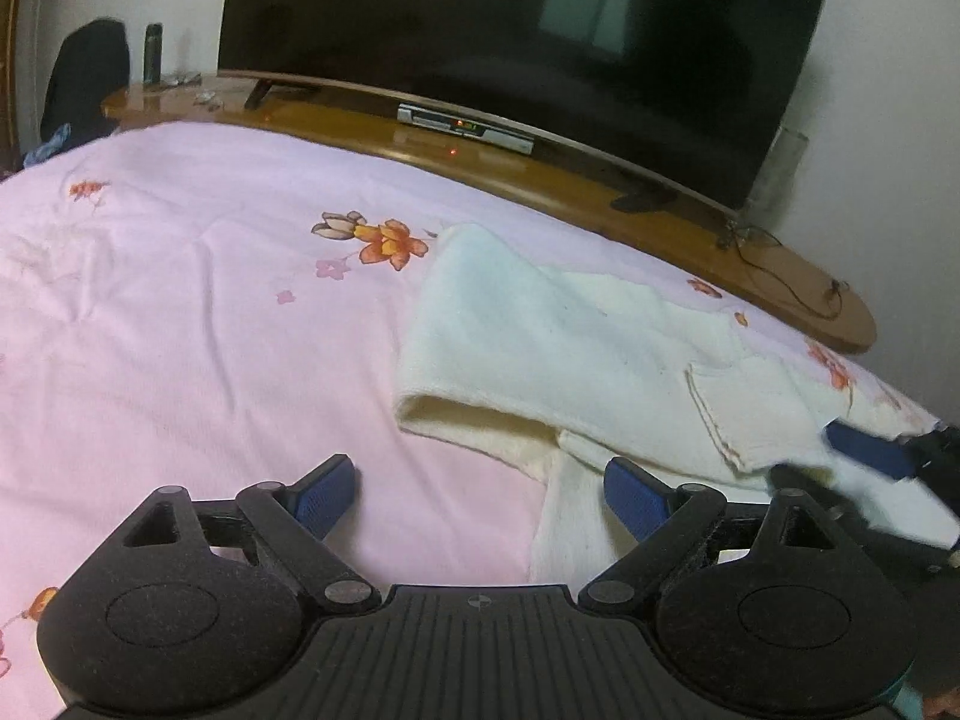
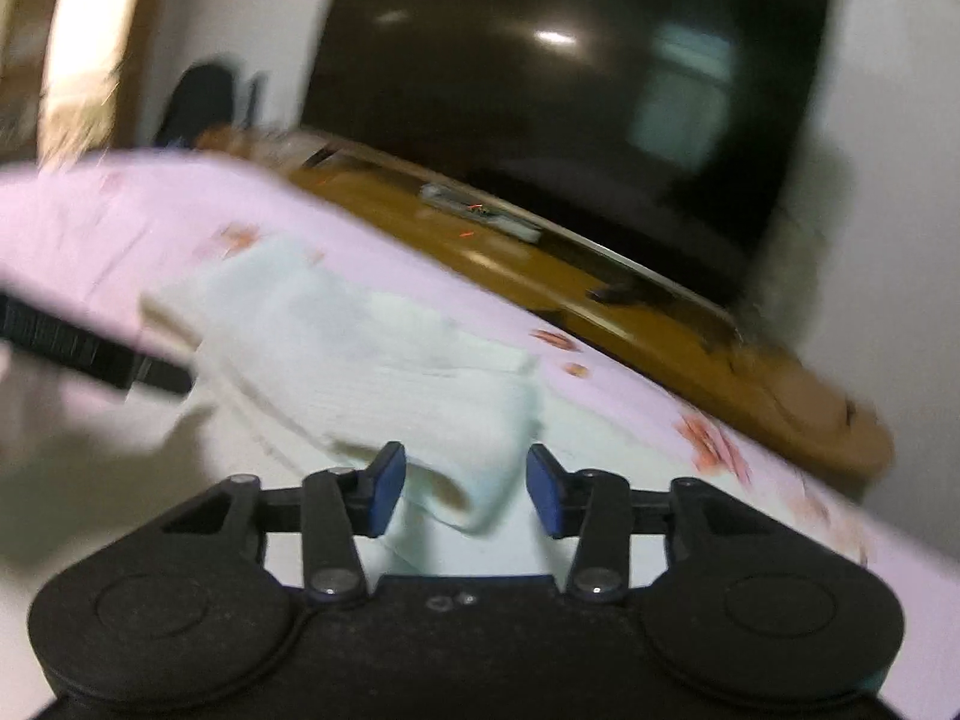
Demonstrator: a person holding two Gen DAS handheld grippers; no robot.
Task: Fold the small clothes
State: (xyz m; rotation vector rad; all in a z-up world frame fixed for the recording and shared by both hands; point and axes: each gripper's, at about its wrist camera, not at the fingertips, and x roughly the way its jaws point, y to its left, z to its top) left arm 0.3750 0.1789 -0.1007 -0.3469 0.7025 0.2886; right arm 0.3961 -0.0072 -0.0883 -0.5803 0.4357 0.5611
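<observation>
A cream knitted garment [image 1: 570, 348] lies partly folded on the pink flowered bedsheet [image 1: 180, 330], its patch pocket [image 1: 744, 408] facing up. My left gripper [image 1: 480, 498] hovers low at the garment's near edge, open wide with nothing between the pads. Its right finger [image 1: 636, 501] is over the cloth and its left finger over bare sheet. My right gripper [image 1: 840, 468] is at the garment's right end. In the blurred right wrist view a loose fold of the garment [image 2: 468, 498] sits between the parted pads of the right gripper [image 2: 467, 498], which do not press on it.
A wooden TV stand [image 1: 600, 192] runs along the bed's far edge with a large dark television [image 1: 510, 30], a set-top box [image 1: 465, 126] and a cable [image 1: 780, 276]. A dark chair or hanging garment [image 1: 90, 84] stands at the far left.
</observation>
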